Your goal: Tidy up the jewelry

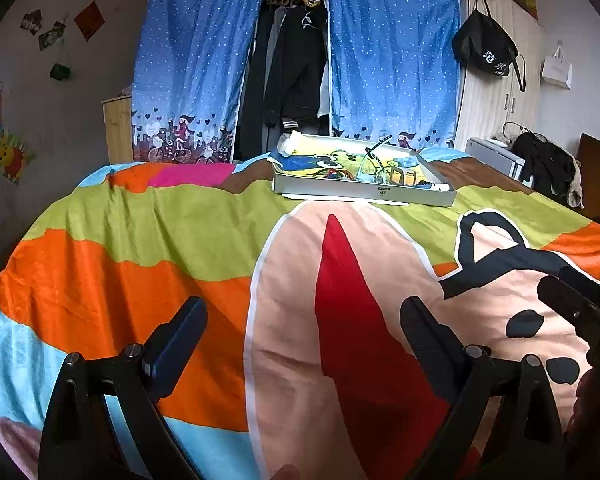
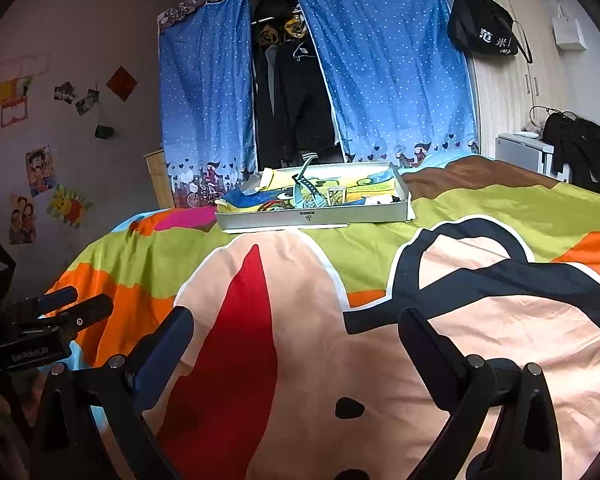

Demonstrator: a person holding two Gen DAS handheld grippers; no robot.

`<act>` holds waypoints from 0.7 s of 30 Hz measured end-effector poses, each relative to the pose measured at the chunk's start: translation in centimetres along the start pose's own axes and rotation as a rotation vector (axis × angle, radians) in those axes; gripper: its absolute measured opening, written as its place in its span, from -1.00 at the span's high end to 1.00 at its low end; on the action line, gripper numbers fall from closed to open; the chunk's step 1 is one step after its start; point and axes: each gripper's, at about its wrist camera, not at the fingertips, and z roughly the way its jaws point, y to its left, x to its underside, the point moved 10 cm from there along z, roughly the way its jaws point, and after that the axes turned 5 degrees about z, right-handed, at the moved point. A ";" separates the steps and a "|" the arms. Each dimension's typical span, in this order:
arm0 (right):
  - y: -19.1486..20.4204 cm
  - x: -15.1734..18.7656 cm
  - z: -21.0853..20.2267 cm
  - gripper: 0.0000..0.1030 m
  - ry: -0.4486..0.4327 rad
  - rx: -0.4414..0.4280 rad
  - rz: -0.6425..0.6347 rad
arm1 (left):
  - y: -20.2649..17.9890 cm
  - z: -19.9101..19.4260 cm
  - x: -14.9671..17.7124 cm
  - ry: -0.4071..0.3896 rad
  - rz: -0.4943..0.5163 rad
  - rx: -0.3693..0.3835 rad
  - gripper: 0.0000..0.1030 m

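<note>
A shallow grey tray (image 1: 364,192) (image 2: 314,216) lies on the far part of a bed, lined with a cartoon cloth. In it sit a tangle of jewelry: red and dark strands (image 1: 334,175) (image 2: 274,205), a pale blue piece (image 2: 306,196) and a small clear box (image 1: 402,174) (image 2: 336,194). My left gripper (image 1: 304,320) is open and empty, low over the quilt, well short of the tray. My right gripper (image 2: 296,328) is also open and empty, equally far back. Each gripper shows at the edge of the other's view.
A bright cartoon quilt (image 1: 180,240) covers the bed. Behind the tray stands a wardrobe with blue dotted curtains (image 1: 392,60), parted on dark clothes. A black bag (image 2: 482,28) hangs on the right wall. A chair with dark clothing (image 1: 548,164) stands at right.
</note>
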 end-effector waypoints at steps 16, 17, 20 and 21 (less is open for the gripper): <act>-0.9 2.1 1.5 -1.00 0.063 0.016 0.037 | 1.3 1.6 2.1 0.065 -0.044 -0.014 -0.83; -0.9 2.3 1.6 -1.00 0.069 0.017 0.039 | 1.5 1.8 2.4 0.076 -0.058 -0.016 -0.83; -1.0 2.9 2.0 -1.00 0.085 0.021 0.045 | 1.9 2.1 2.7 0.082 -0.073 -0.010 -0.83; -1.1 3.1 2.1 -1.00 0.090 0.022 0.047 | 2.0 2.2 2.8 0.083 -0.075 -0.016 -0.83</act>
